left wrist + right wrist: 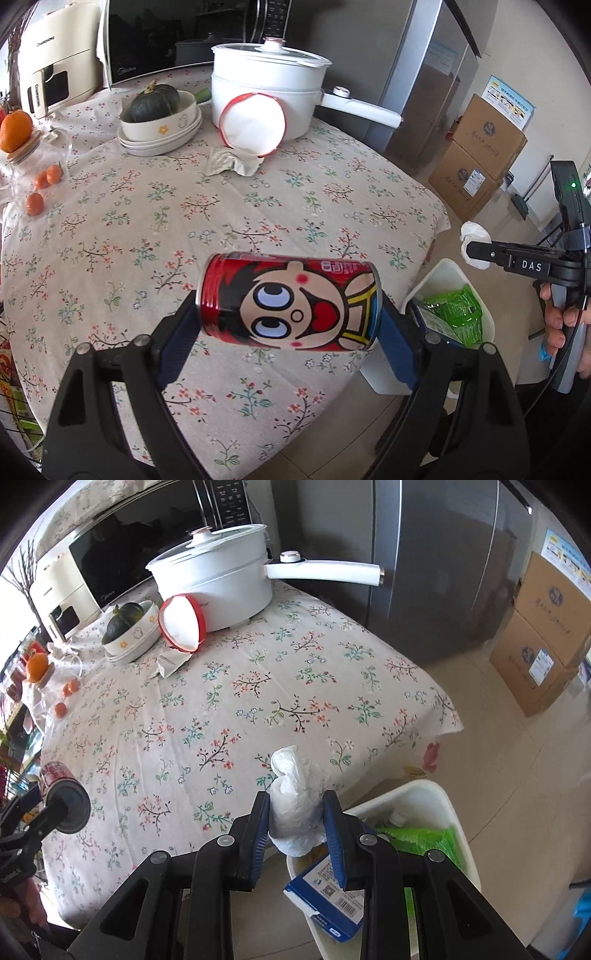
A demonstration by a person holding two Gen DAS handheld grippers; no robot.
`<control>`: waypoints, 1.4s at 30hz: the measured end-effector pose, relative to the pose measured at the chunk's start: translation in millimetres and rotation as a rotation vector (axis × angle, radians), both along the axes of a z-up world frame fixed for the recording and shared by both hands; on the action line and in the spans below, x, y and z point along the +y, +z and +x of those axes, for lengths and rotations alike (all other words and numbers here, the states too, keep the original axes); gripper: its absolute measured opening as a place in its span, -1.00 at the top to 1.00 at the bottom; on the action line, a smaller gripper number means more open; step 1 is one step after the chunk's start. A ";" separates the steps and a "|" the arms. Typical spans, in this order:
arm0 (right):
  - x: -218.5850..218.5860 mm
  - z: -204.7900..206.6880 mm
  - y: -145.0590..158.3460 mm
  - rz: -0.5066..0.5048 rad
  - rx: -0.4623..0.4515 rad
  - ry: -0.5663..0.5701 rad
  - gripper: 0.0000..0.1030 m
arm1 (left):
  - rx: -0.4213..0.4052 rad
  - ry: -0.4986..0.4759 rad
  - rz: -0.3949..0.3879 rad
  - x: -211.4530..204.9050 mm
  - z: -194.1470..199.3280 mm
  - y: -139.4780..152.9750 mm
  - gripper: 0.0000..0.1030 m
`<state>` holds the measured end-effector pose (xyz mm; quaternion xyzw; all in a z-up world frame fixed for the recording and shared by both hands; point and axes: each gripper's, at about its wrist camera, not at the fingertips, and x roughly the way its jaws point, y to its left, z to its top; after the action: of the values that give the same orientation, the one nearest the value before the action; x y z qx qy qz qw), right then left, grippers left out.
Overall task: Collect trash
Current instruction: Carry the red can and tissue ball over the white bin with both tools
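The left tool [288, 306] clamps a red cartoon-faced can [288, 302] end to end, its jaws spread wide to take the can's length, holding it sideways above the near edge of the flowered table [258, 206]. The right tool [295, 812] pinches a crumpled white tissue wad [295, 797] between jaws drawn fairly close, hovering just beyond the table's corner and above the white bin [424, 794] on the floor — which already holds a green wrapper [424, 838] and a blue-and-white carton [328, 897].

The step in hand appears to be the drop. The tissue looks nearly placed: carry it a little further over the bin's mouth, past the upright carton, then release. The can sits well short of the bin, and its smooth ends could slip from the pads — best keep it level, bring it fully over the opening, and tip one end down before letting go so it does not strike the rim and bounce out.

Farther across the table, a flattened paper scrap [232, 162] and a tipped red-rimmed paper bowl [253, 123] lean by the white pot [269, 85], likely the next pickups.
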<state>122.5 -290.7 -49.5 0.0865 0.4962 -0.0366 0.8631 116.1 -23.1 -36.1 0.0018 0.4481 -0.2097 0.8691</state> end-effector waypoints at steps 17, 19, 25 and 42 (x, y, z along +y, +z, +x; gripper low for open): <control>-74.1 -54.5 -29.4 0.012 0.075 -0.092 0.41 | 0.036 -0.335 -0.001 -120.5 -37.4 -24.5 -0.72; -85.7 -62.9 -32.9 0.018 0.081 -0.111 0.41 | 0.039 -0.379 0.009 -138.4 -42.4 -29.6 -0.72; -113.8 -82.6 -44.7 0.025 0.105 -0.163 0.40 | 0.040 -0.491 0.035 -185.6 -51.2 -49.4 -0.72; -147.6 -105.6 -65.6 0.024 0.164 -0.227 0.40 | 0.062 -0.586 0.043 -238.3 -49.7 -76.7 -0.72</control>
<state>16.9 -438.3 -115.0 0.1492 0.5523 -0.1349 0.8090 66.4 -261.4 -112.8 0.1432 0.4589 -0.4421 0.7573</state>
